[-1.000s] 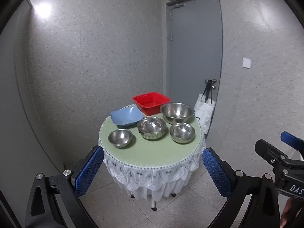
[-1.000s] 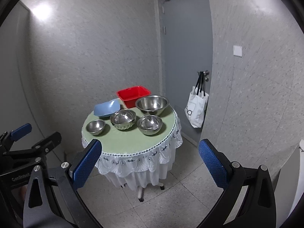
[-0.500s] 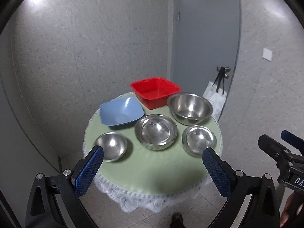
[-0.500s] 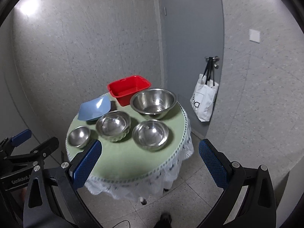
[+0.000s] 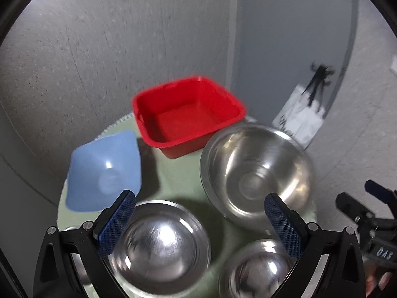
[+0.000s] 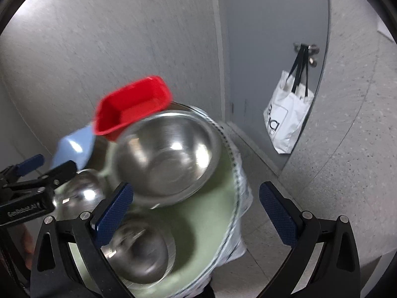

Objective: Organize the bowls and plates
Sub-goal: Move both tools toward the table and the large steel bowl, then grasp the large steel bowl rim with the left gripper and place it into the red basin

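A round table with a green cloth [image 5: 181,186] holds a red square tub [image 5: 186,116] at the back, a blue square bowl [image 5: 104,171] on the left and several steel bowls. The large steel bowl [image 5: 258,171] sits at right, a medium one [image 5: 161,248] and a small one [image 5: 258,270] in front. My left gripper [image 5: 198,226] is open above the medium bowl, empty. My right gripper [image 6: 196,213] is open and empty over the table's right side, close to the large steel bowl [image 6: 166,156]. The red tub [image 6: 131,106] and blue bowl [image 6: 72,149] lie behind.
A grey door [image 6: 273,49] stands behind the table at right, with a white tote bag [image 6: 287,119] hanging from its handle. Speckled walls close in behind and to the right. The tiled floor [image 6: 268,223] shows right of the table edge.
Both grippers have moved forward and down, close over the table. The bowls now fill the views. Both stay open and empty.
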